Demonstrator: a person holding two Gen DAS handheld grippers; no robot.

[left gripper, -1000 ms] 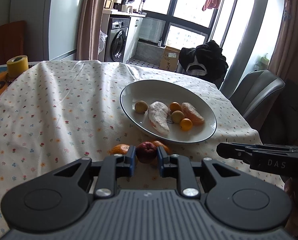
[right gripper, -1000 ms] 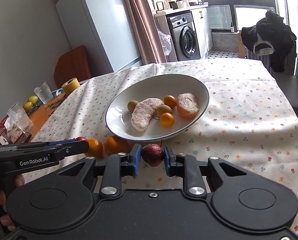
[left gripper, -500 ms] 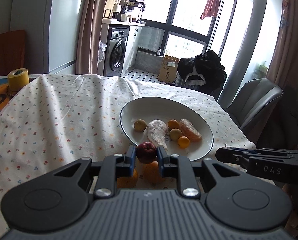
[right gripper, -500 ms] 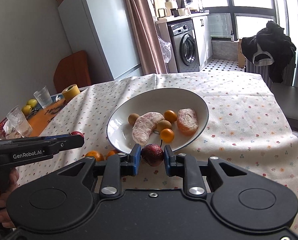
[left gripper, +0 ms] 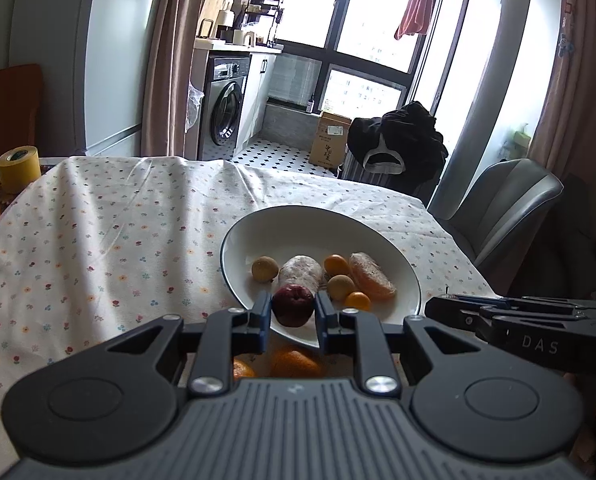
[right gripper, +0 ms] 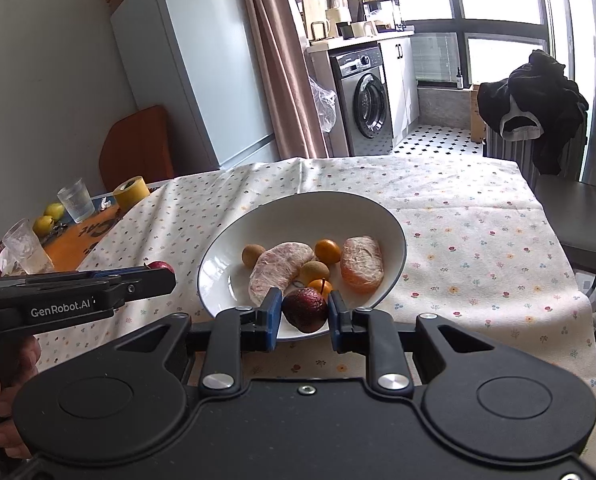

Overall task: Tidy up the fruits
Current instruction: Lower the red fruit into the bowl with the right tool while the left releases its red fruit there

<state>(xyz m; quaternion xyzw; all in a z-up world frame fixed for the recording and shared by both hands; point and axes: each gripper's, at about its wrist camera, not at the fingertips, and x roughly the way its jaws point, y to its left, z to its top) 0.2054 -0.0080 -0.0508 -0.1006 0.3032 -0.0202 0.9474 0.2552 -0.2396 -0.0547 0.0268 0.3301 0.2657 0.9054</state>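
A white plate (left gripper: 318, 224) (right gripper: 378, 208) on the flowered tablecloth holds two pale peeled citrus pieces, small orange fruits and small brown ones. My left gripper (left gripper: 293, 308) is shut on a dark red apple (left gripper: 293, 314), held above the plate's near rim. Two oranges (left gripper: 296, 362) lie on the cloth under it. My right gripper (right gripper: 304, 308) is shut on a dark red-purple stemmed fruit (right gripper: 305, 312), also over the near rim. In the right wrist view the left gripper (right gripper: 166, 278) comes in from the left with the apple (right gripper: 160, 267) at its tip.
A yellow tape roll (left gripper: 18, 168) (right gripper: 129, 192), two glasses (right gripper: 76, 200) and yellow fruits (right gripper: 44, 222) stand at the table's left end. A grey chair (left gripper: 506, 208) stands at the right edge. Black clothing (right gripper: 534, 96) hangs beyond the table.
Both grippers have risen from the cloth and moved forward over the plate's near rim, each still holding its fruit. The two oranges stayed on the cloth.
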